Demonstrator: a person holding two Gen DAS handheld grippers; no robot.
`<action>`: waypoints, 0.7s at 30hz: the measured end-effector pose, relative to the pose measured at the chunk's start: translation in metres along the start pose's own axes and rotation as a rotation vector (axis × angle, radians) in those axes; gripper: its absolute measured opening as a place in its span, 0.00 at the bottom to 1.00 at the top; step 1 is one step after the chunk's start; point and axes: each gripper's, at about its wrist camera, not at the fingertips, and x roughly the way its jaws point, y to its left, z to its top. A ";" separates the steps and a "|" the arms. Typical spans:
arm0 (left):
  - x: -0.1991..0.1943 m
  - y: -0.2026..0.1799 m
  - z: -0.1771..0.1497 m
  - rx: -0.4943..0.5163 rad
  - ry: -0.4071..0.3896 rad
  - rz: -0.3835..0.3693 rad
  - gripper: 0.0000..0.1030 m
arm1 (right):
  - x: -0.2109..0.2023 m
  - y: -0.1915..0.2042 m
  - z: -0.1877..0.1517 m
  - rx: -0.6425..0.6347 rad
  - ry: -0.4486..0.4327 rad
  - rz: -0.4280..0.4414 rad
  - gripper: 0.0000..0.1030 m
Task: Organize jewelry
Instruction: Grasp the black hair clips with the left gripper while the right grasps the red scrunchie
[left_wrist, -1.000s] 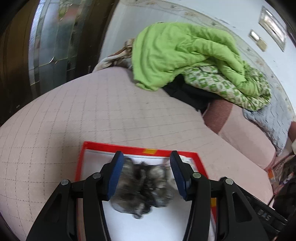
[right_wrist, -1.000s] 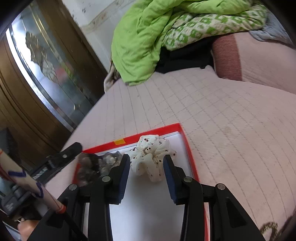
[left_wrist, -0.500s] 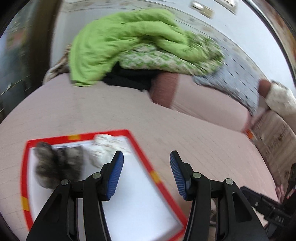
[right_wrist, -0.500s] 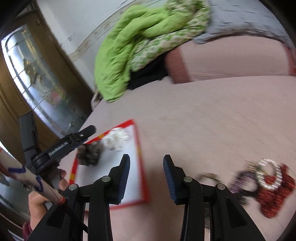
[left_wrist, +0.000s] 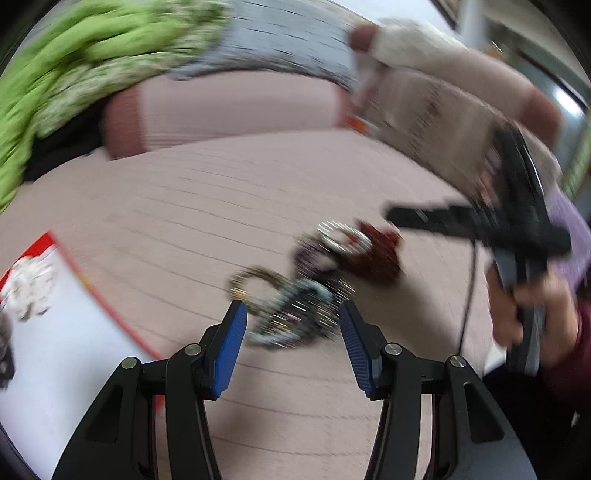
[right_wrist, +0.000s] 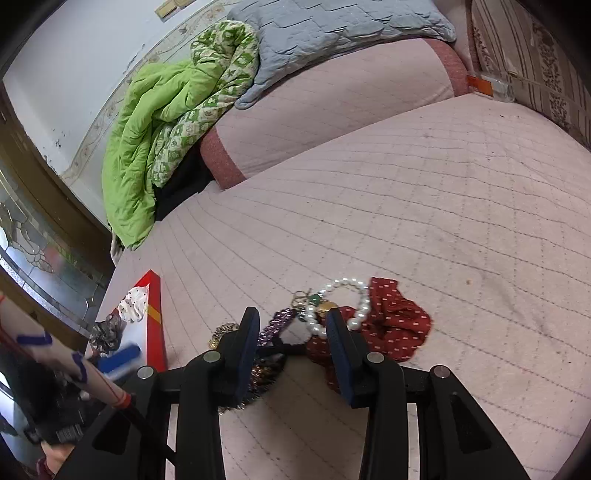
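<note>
Right wrist view: right tool (right_wrist: 291, 325) part open, nothing gripped, over jewelry pile (right_wrist: 280, 332) on the bed (right_wrist: 443, 206). Pearl bracelet (right_wrist: 351, 295) just beyond its tips, red scrunchie (right_wrist: 399, 325) to its right, red-rimmed tray (right_wrist: 155, 325) to its left holding white scrunchie (right_wrist: 133, 304) and grey scrunchie (right_wrist: 107, 330). Left wrist view, blurred: left tool (left_wrist: 291, 325) part open, empty, pile just ahead. Green quilt (right_wrist: 147, 140) far off.

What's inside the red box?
Two scrunchies lie in the red box: a white spotted scrunchie and a grey fuzzy scrunchie. A gripper and cable cover the near part, so more could be hiding there.
</note>
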 end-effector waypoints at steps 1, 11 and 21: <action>0.005 -0.011 -0.002 0.038 0.015 -0.007 0.50 | 0.000 0.000 -0.001 -0.007 0.016 0.012 0.40; 0.055 -0.037 -0.003 0.127 0.089 0.103 0.50 | -0.011 -0.018 -0.008 0.013 0.021 0.012 0.40; 0.057 0.066 0.016 -0.335 0.014 0.218 0.56 | -0.010 -0.016 -0.006 0.005 0.022 0.023 0.41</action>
